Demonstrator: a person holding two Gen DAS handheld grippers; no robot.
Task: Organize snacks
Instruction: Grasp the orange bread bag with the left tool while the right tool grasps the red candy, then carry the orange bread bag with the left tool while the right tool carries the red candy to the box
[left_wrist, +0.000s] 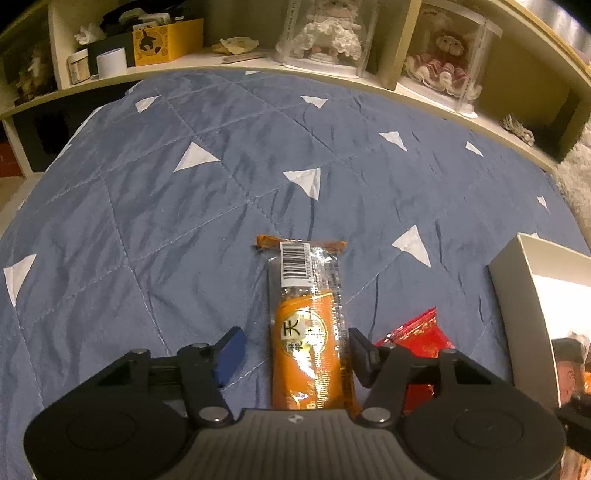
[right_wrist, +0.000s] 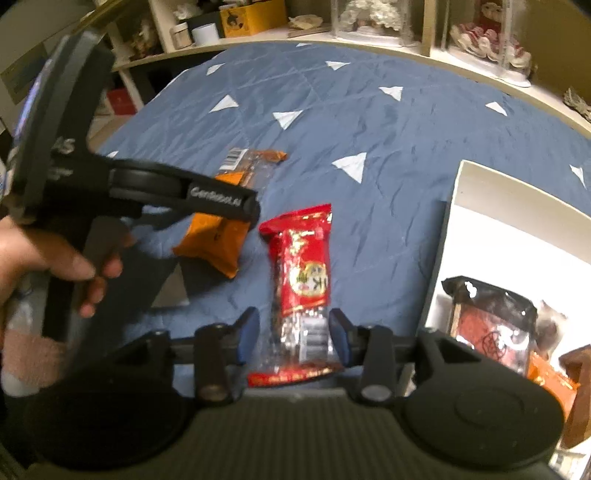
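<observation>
1. blue quilted bedspread (left_wrist: 155, 206) with white triangles covers the bed and carries the snacks; its far edge meets a cream shelf unit (left_wrist: 258, 68).
2. an orange snack packet (left_wrist: 308, 325) lies lengthwise on the bedspread towards its near edge, barcode end pointing at the far edge.
3. the left gripper (left_wrist: 295, 350) is spread open around the orange snack packet: the right finger sits against the packet's side, and the blue-padded left finger stands apart from it.
4. a red snack packet (right_wrist: 303, 280) lies just beside the orange one, on its right, not touching it in the right wrist view.
5. the right gripper (right_wrist: 293, 330) is open with its blue pads on either side of the red snack packet's clear near end; whether they touch it cannot be told.
6. a white box (right_wrist: 456, 206) sits at the right edge of the bedspread, with a dark snack bag (right_wrist: 491, 317) and other orange packets inside.
7. the person's left hand (right_wrist: 55, 258) holds the handle of the left gripper.
8. on the shelf unit stand a yellow box (left_wrist: 166, 40), a white cup (left_wrist: 112, 61) and dolls in clear cases (left_wrist: 328, 33).
</observation>
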